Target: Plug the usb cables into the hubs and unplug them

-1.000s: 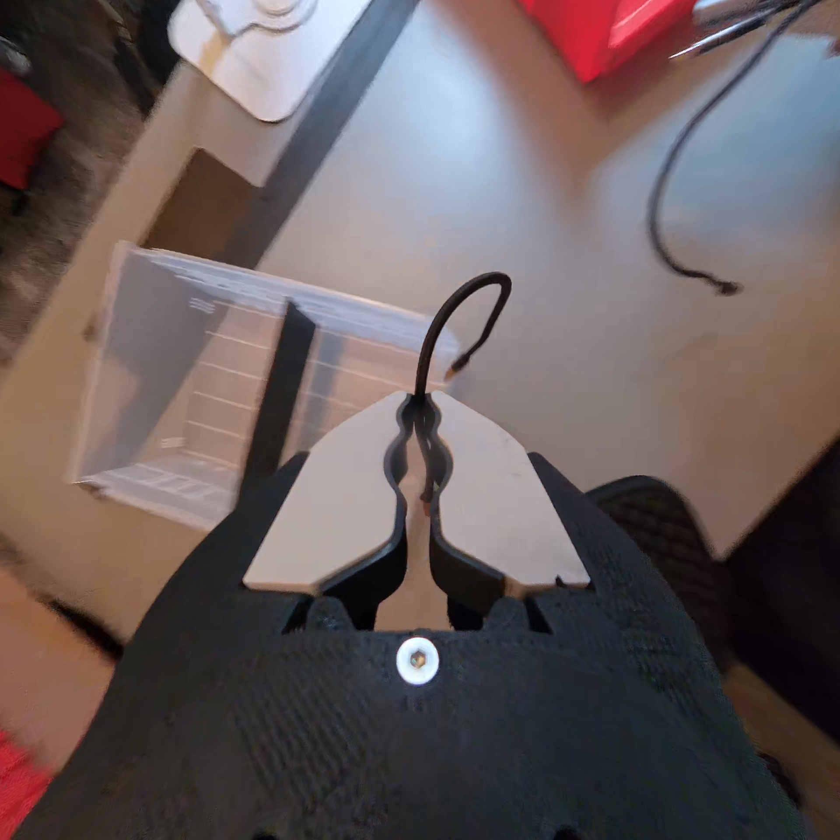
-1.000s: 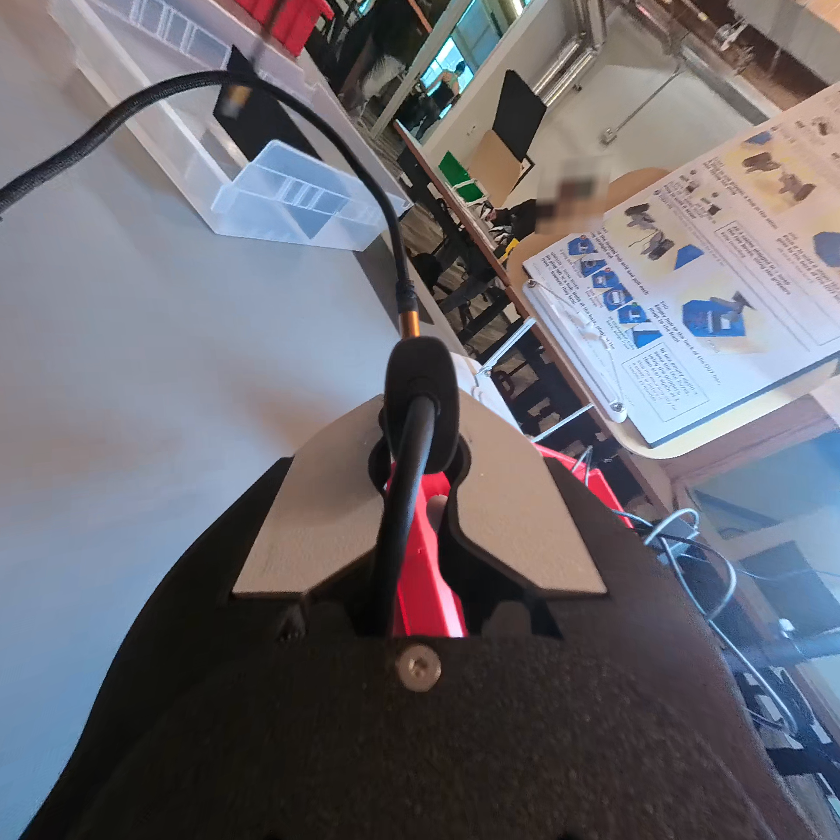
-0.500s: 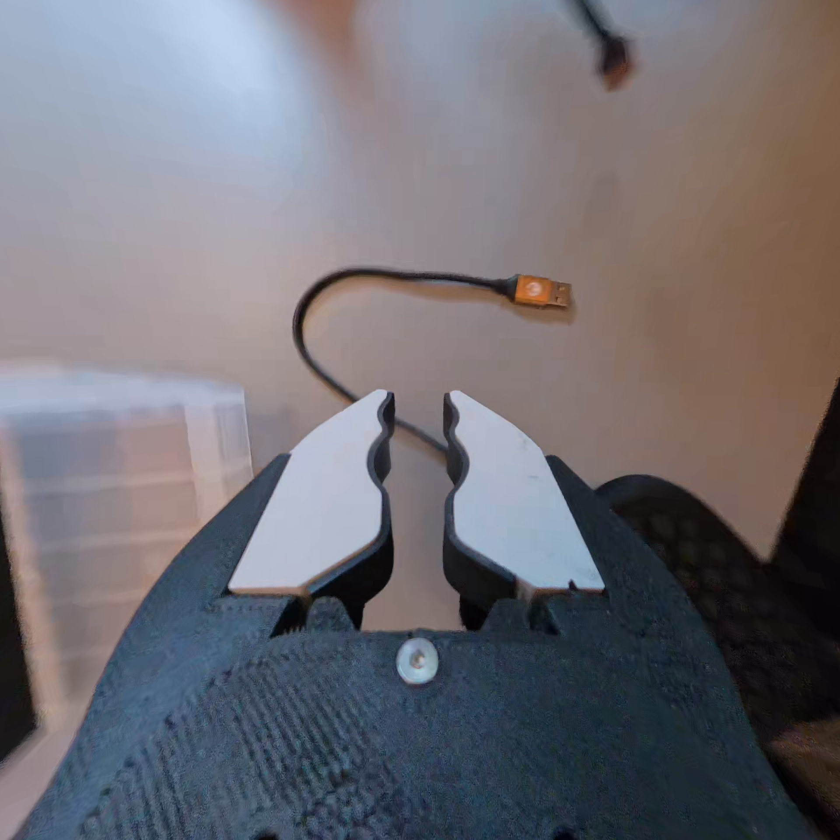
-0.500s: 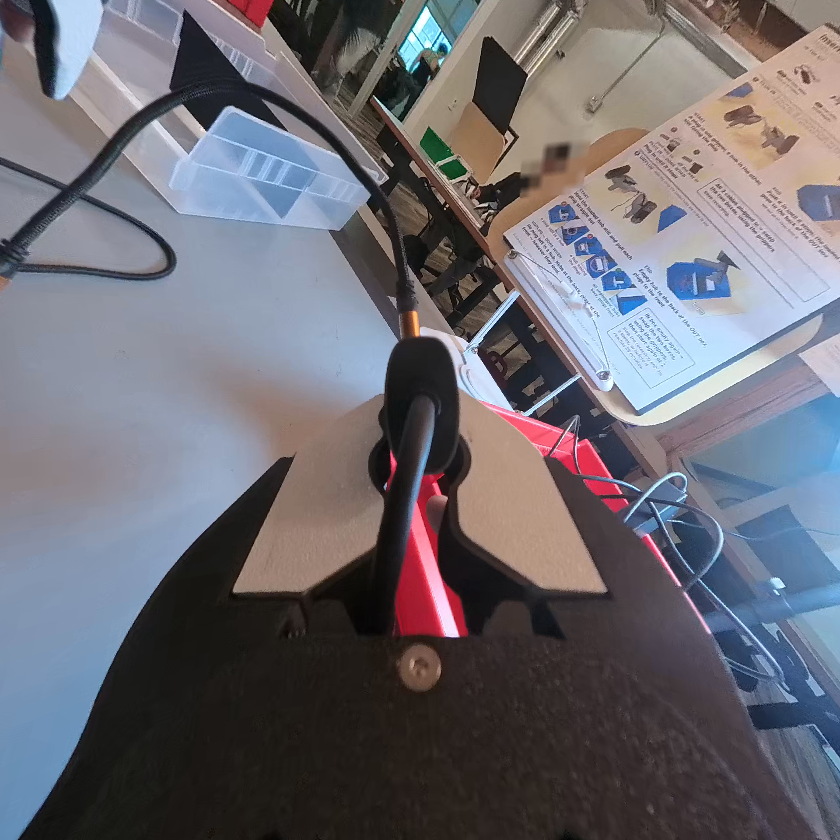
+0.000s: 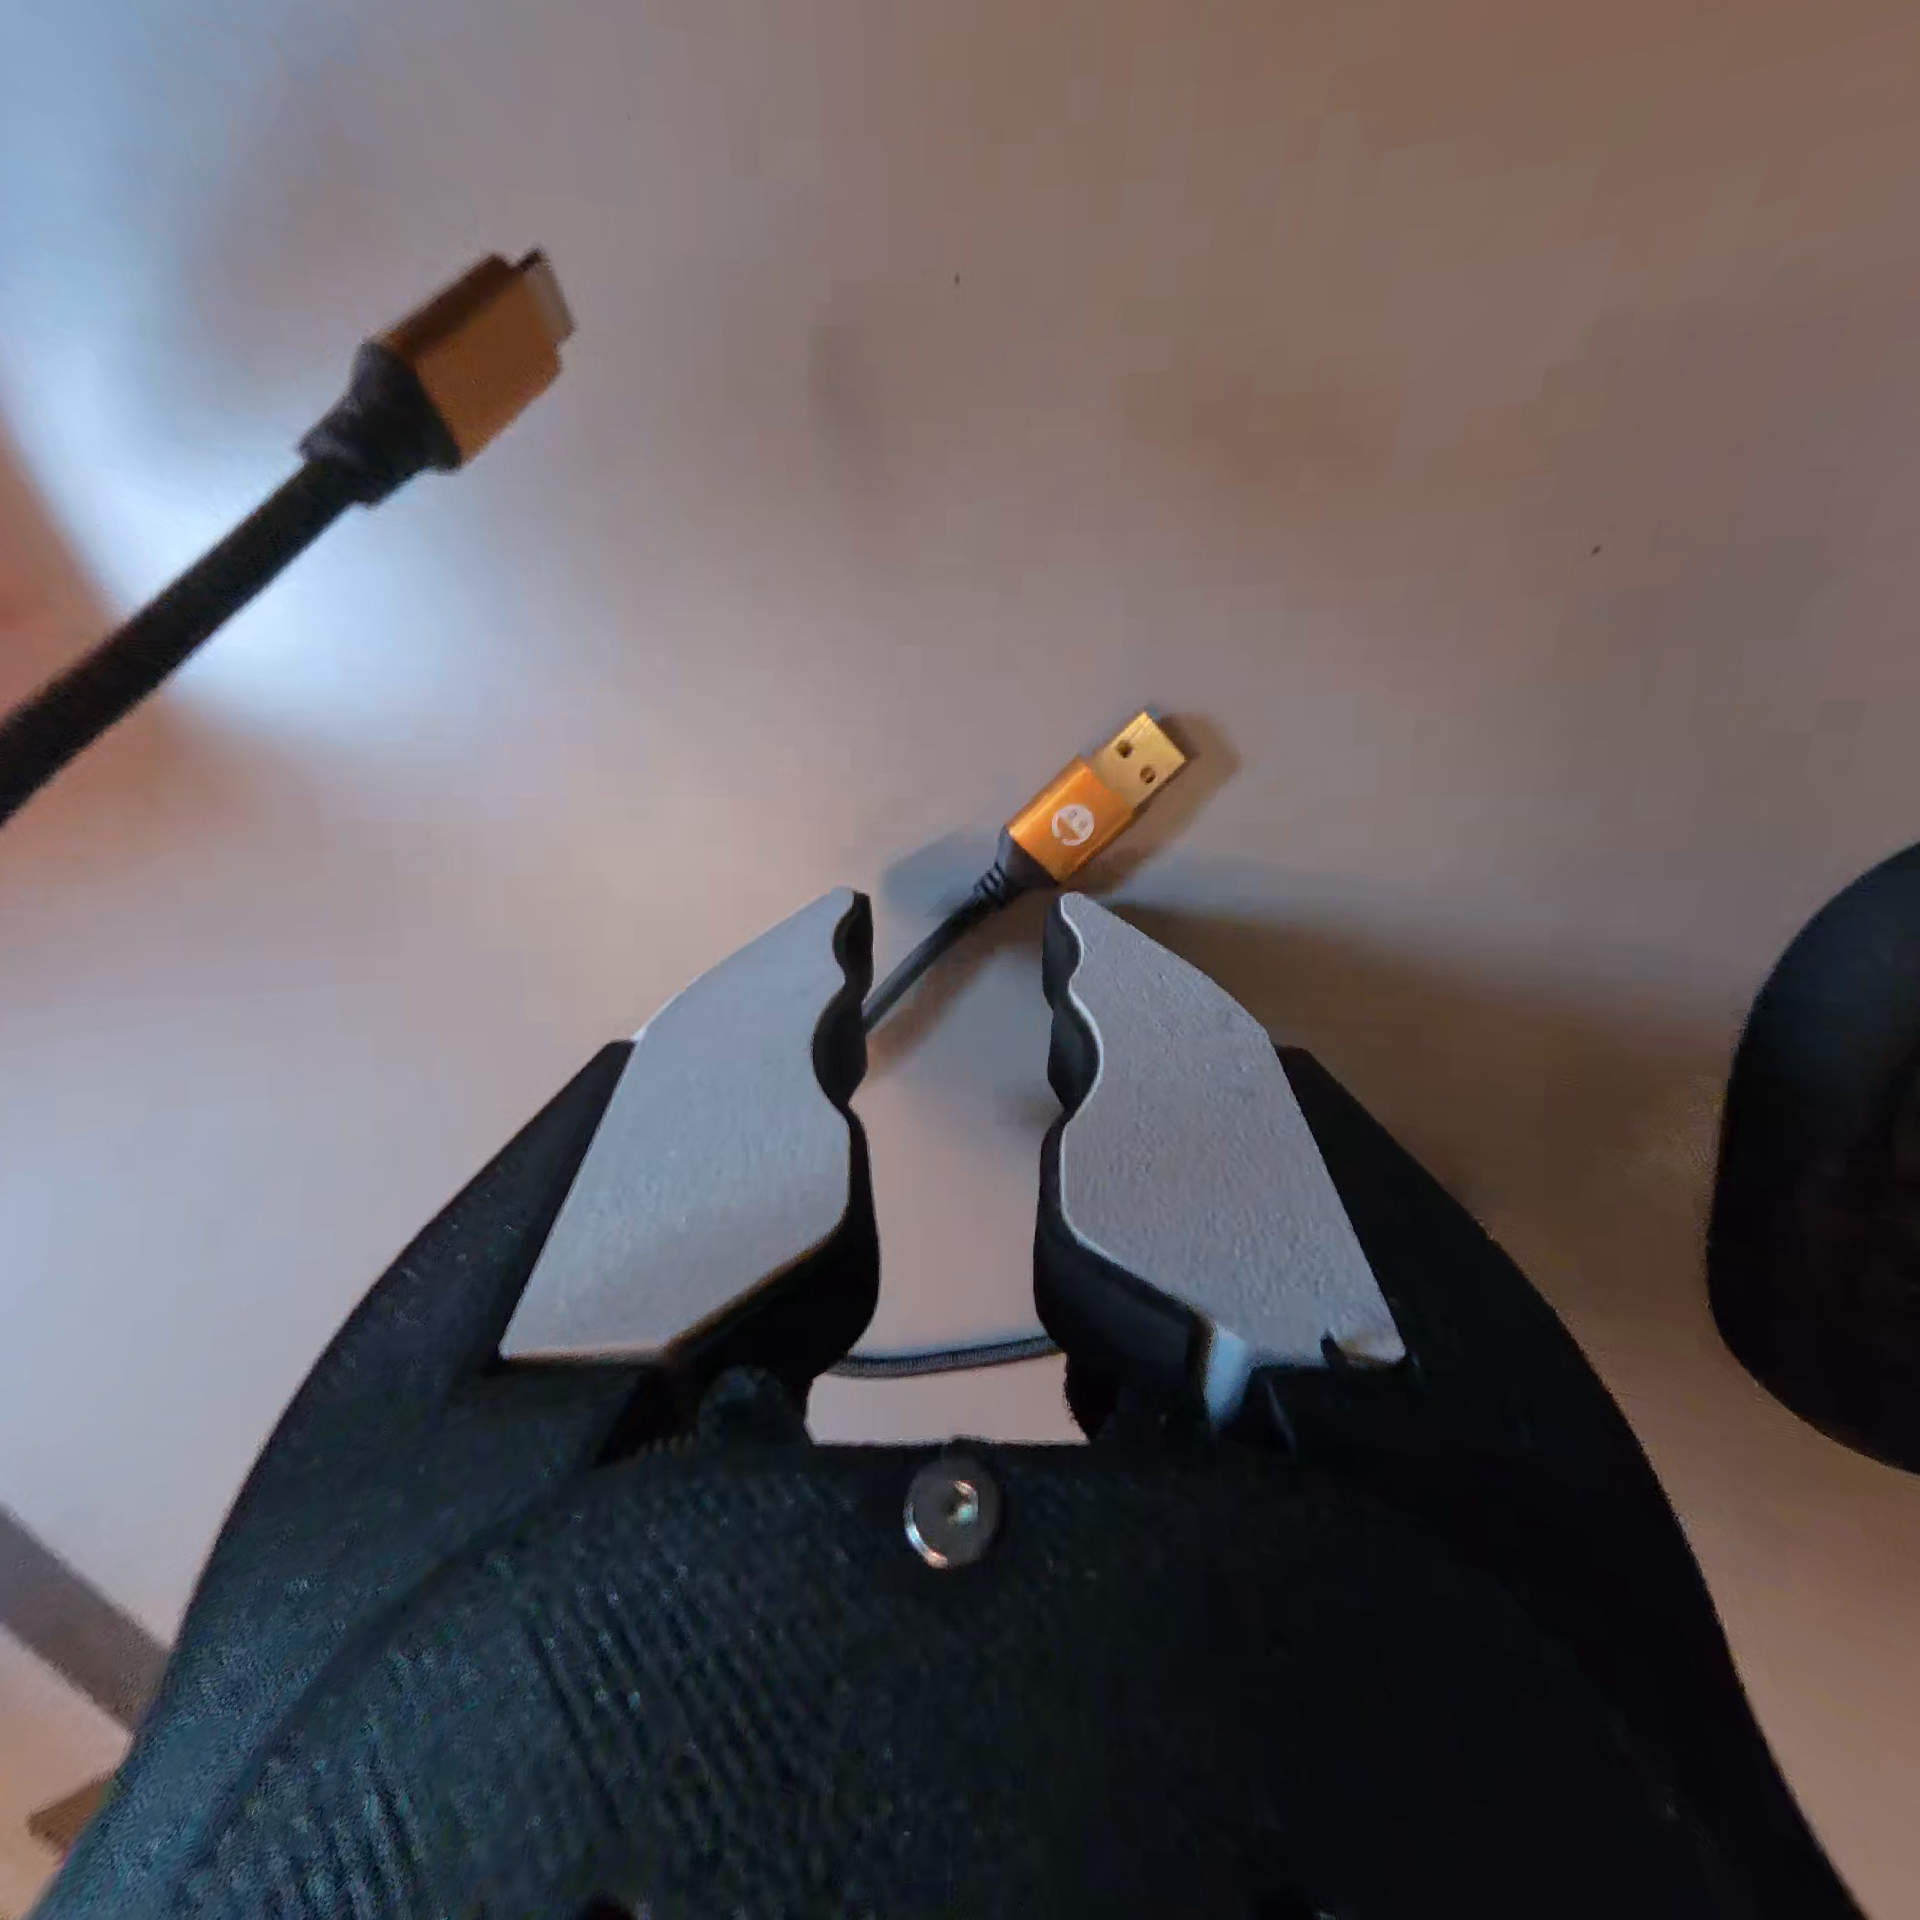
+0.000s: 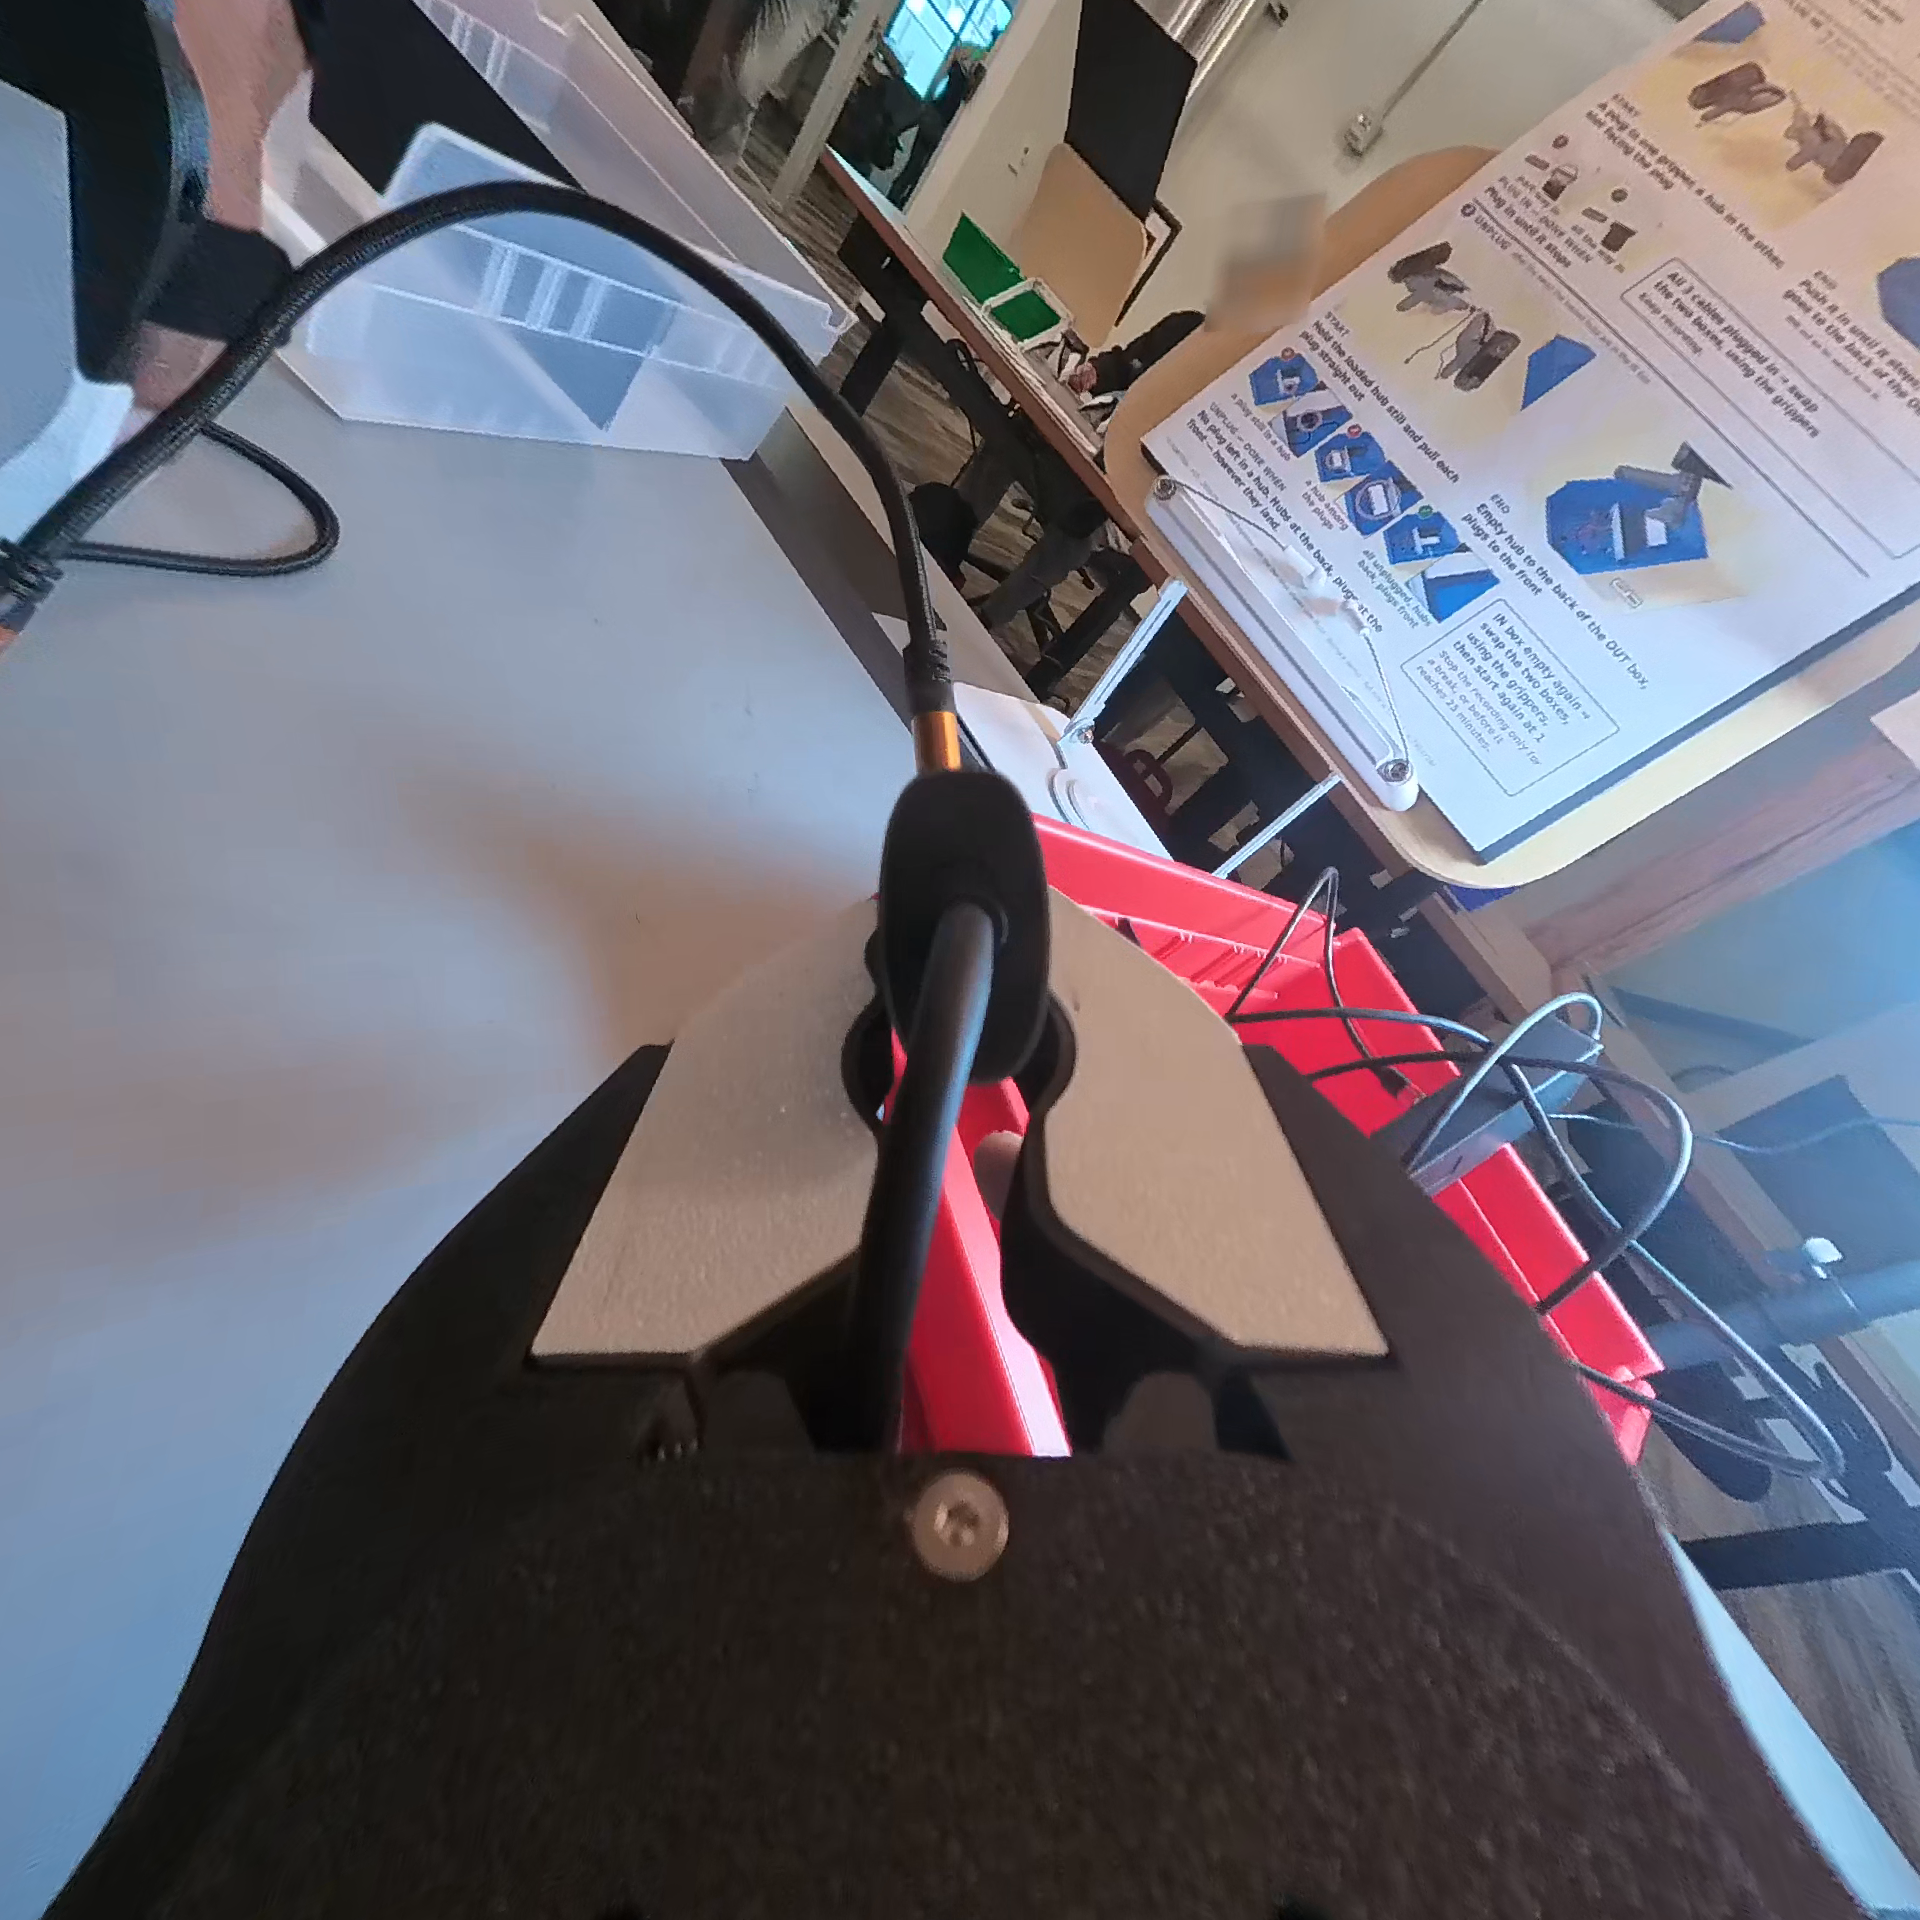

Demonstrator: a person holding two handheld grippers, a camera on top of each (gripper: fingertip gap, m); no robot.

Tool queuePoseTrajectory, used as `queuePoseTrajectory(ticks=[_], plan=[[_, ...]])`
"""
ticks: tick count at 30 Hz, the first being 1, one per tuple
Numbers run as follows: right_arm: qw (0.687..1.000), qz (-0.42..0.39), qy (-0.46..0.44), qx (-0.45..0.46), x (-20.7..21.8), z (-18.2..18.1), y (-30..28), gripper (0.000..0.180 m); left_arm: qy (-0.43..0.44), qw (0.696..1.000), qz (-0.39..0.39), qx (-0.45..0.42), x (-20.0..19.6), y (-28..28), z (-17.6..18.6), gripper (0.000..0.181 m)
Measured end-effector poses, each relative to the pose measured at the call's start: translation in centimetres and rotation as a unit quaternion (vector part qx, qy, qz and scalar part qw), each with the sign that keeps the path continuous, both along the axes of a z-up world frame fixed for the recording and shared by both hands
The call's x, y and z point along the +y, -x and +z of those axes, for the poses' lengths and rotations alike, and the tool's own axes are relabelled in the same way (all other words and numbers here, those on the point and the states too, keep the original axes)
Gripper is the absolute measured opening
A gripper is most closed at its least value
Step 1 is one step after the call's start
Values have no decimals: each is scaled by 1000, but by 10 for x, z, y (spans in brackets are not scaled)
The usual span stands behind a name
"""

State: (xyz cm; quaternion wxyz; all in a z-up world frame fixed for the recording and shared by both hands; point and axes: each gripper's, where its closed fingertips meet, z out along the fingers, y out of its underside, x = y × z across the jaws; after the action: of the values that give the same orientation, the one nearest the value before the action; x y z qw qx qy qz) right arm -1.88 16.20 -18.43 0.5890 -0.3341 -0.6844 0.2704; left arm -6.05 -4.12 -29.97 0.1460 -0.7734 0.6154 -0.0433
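Observation:
In the left wrist view my left gripper (image 5: pixel 956 914) is open and empty, low over the grey table (image 5: pixel 1351 416). A small orange USB plug (image 5: pixel 1091 810) lies on the table just past the fingertips, and its thin black cable (image 5: pixel 914 966) runs back between the fingers. A bigger orange plug (image 5: pixel 488 353) on a braided cable hangs blurred at the upper left. In the right wrist view my right gripper (image 6: pixel 961 930) is shut on a black hub (image 6: pixel 961 862). An orange-collared plug (image 6: pixel 935 732) sits in the hub's far end, and its braided cable (image 6: pixel 623 218) arcs away to the left.
A clear plastic bin (image 6: pixel 561 343) stands at the far table edge, next to a hand and the other gripper (image 6: pixel 156 208). A red bin (image 6: pixel 1351 987) with loose wires lies to the right. An instruction board (image 6: pixel 1558 416) stands beyond. A black rounded object (image 5: pixel 1829 1195) is on the right. Some 25 cm of space lies between my two pairs of fingers.
My left gripper let go of the thin cable, opened and dropped towards the table, closing in on the small orange plug. My right gripper keeps its hold on the hub.

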Motion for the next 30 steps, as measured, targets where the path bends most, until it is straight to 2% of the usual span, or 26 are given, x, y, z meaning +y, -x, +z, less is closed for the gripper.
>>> queuePoseTrajectory(ticks=[3, 4, 7, 9, 11, 14, 17, 24, 30], plan=[[1000, -2, -1, -7, 3, -4, 1, 18, 10, 1000, -10, -19, 5, -7, -3, 21], [1000, -3, -3, -10, 4, -6, 1, 18, 8, 999, -8, -30, 7, -9, -4, 11], [1000, -5, -7, -17, 5, -9, 1, 18, -25, 996, 64, -57, 28, -10, -4, 6], [1000, -10, -12, -20, 6, -11, 2, 18, -21, 984, 134, -115, 36, -13, 0, 6], [999, -19, -24, -25, 8, -12, 2, 18, 0, 955, 205, -212, 40, -19, 10, 6], [998, -24, -55, -31, 8, -15, 2, 18, 17, 887, 278, -368, 45, -28, 38, 6], [996, -22, -76, -38, 4, -18, 4, 18, 4, 841, 305, -447, 44, -30, 57, 6], [993, 22, -108, -30, -20, -21, 6, 18, -33, 783, 364, -502, 46, -33, 75, 6], [987, 76, -141, -13, -51, -22, 6, 18, -31, 803, 401, -440, 47, -48, 82, 6]])
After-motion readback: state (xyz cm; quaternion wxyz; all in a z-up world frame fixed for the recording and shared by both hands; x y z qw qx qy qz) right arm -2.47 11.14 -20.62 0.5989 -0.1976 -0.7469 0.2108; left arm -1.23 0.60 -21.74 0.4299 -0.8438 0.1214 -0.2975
